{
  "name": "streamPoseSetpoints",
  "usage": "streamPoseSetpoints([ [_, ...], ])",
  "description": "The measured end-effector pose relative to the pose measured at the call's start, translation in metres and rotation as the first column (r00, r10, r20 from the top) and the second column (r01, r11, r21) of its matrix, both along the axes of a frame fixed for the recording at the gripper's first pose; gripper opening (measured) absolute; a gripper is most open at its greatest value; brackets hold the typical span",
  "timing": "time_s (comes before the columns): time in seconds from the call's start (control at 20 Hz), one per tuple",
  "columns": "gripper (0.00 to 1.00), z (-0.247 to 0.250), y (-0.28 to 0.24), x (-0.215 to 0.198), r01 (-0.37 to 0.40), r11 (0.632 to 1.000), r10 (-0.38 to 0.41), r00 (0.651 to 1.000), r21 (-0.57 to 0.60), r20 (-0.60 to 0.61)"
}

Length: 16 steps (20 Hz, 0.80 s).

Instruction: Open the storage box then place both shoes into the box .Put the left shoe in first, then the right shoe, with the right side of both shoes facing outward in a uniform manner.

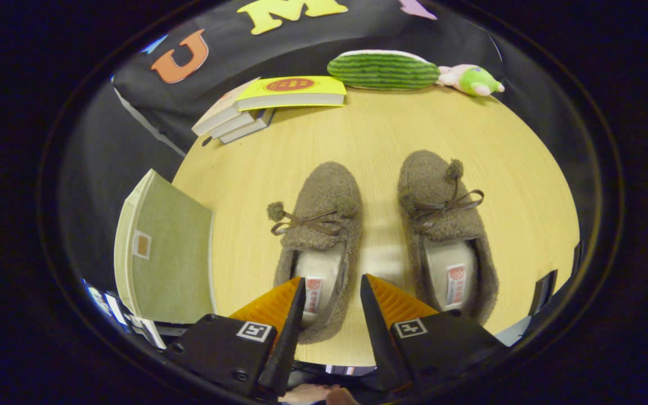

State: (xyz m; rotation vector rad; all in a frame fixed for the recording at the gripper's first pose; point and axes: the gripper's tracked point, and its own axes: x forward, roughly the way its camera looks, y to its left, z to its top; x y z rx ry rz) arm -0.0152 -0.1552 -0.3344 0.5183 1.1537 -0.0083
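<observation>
Two fuzzy brown slippers with bows and pompoms lie side by side on the round wooden table, toes pointing away from me. The left slipper has its heel between my fingers, its right heel wall in the gap. Just right of the fingers lies the right slipper. My gripper is open above the left slipper's heel and grips nothing. The green storage box stands at the table's left edge, beside the left finger, its lid seemingly closed.
A stack of books with a yellow one on top lies at the far left of the table. A striped green watermelon cushion and a small pink and green plush toy rest at the far edge.
</observation>
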Motion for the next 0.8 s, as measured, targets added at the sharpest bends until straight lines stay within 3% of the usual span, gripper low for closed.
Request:
streamPoseSetpoints([
  [0.15,0.56,-0.012,0.002,0.006,0.028,0.998,-0.026,0.999,0.057,-0.036],
  [0.3,0.36,-0.021,0.0,0.009,0.031,0.997,-0.027,0.998,0.069,-0.064],
  [0.45,0.25,-0.022,-0.004,0.009,0.047,0.996,-0.042,0.997,0.076,-0.066],
  [0.5,0.11,-0.019,-0.004,0.009,0.067,0.994,-0.061,0.996,0.091,-0.063],
  [0.6,0.06,-0.014,0.001,0.009,0.111,0.98,-0.103,0.993,0.162,-0.061],
  [0.8,0.06,0.034,0.018,-0.001,0.146,0.945,-0.15,0.989,0.294,-0.011],
])
